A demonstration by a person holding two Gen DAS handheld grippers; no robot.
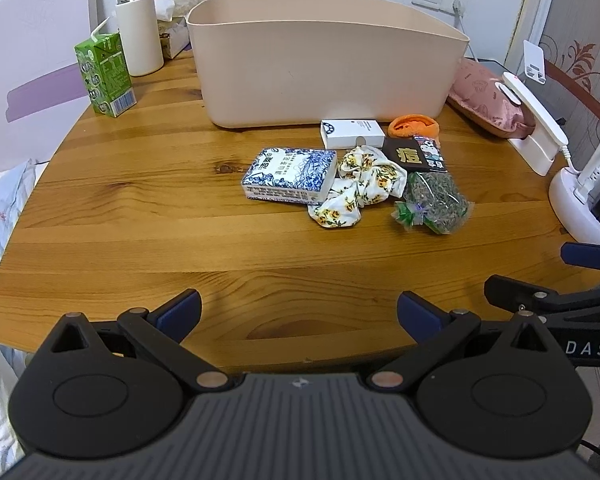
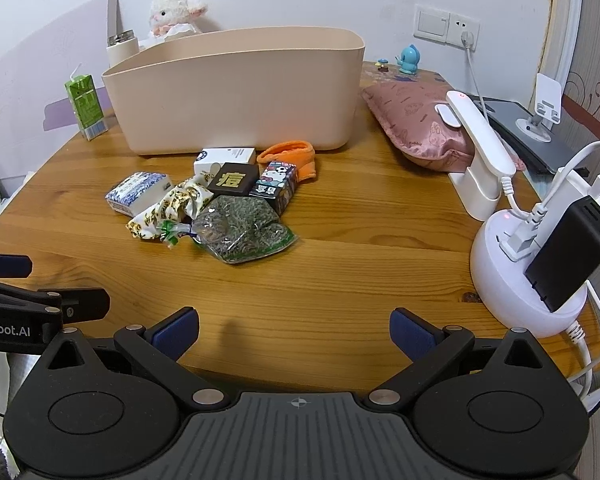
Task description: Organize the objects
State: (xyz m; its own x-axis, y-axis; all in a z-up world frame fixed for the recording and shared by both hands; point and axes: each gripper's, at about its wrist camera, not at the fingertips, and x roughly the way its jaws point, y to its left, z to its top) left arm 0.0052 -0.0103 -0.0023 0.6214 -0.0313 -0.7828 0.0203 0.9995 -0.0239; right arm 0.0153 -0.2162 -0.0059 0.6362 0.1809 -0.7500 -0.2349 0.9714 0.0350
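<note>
Nearest the lens, the left gripper [image 1: 299, 314] hangs over the front edge of the wooden surface [image 1: 140, 240], its blue-padded fingers [image 1: 180, 312] spread wide with nothing between them. Beside it the right gripper [image 2: 294, 334] sits at the same edge — fingers [image 2: 410, 334] equally wide apart and holding nothing.

Further in, a loose cluster of small things lies near the middle of the surface. Closest is a clear bag of dried green herbs [image 2: 242, 232], touching a crumpled floral cloth [image 1: 360, 186] on its left. A blue-and-white tissue pack [image 1: 290, 176] lies against the cloth's left side. Behind the bag rest a black box with a gold character [image 2: 233, 180] and a small cartoon-printed box [image 2: 278, 186]; behind those, a white box [image 1: 352, 133] and an orange fabric piece [image 2: 292, 156].

Just past the cluster stands a large beige bin [image 1: 320, 72] — the white box and the orange piece nearly at its base. Left of the bin stand a green drink carton [image 1: 104, 76] and a white flask [image 1: 138, 32]; to its right lies a pink cushion [image 2: 416, 120].
</note>
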